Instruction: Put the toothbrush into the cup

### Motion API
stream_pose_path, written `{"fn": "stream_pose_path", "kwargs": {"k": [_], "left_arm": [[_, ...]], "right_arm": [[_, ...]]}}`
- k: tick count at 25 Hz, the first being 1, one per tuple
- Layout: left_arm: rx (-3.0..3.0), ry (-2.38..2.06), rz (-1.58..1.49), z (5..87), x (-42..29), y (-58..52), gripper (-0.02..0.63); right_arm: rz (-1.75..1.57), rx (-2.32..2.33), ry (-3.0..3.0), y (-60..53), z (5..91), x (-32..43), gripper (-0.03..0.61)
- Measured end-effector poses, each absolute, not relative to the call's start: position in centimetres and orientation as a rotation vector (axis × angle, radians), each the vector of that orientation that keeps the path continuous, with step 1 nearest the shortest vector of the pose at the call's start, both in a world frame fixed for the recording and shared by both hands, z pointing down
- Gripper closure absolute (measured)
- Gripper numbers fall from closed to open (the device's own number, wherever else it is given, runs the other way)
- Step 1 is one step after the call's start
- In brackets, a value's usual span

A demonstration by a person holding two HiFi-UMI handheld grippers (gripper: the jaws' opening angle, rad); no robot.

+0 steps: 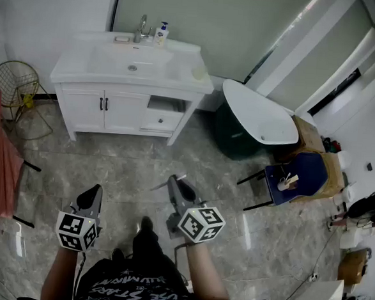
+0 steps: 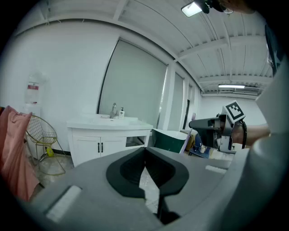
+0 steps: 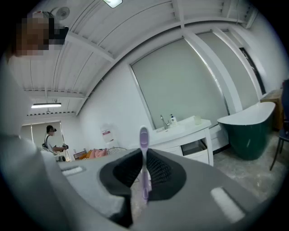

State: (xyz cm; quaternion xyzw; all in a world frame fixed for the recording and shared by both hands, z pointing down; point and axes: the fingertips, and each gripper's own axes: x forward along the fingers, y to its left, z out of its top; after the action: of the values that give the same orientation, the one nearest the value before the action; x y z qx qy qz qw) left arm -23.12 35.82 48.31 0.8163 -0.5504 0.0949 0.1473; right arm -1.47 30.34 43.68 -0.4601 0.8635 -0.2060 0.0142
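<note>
We find the toothbrush (image 3: 143, 135) clamped in the right hand-held gripper (image 3: 143, 155); the left hand-held gripper (image 2: 145, 152) is closed and empty. The cup (image 1: 199, 72) stands on the bench (image 1: 84, 68), upper centre, well apart: insertion outstanding.

The person wears a short-sleeved black T-shirt (image 1: 126, 289) with white lettering across it, black trousers (image 1: 150, 249) and dark shoes (image 1: 146, 225). The left gripper (image 1: 96, 190) and the right gripper (image 1: 172, 180) have smooth grey shells, with black ribbed pads (image 3: 158, 169) lining the jaws. The left cube (image 1: 76, 230) and the right cube (image 1: 201, 223) are white, with black square markers on their faces.
</note>
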Motion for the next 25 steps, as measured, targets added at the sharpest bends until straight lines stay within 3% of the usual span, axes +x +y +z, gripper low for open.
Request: {"fn": "stream_pose_path", "kwargs": {"k": [15,25], "left_arm": [[2.322,-1.570,0.310,49.8,-23.3,38.6,0.604],[2.322,-1.578,0.332,49.7,-20.7,32.2,0.604]], "right_arm": [[-0.676,-1.474,2.663,32.8,44.8,-0.5,0.545],[-0.717,-1.457,2.660,26.3,45.3,2.1,0.545]]}}
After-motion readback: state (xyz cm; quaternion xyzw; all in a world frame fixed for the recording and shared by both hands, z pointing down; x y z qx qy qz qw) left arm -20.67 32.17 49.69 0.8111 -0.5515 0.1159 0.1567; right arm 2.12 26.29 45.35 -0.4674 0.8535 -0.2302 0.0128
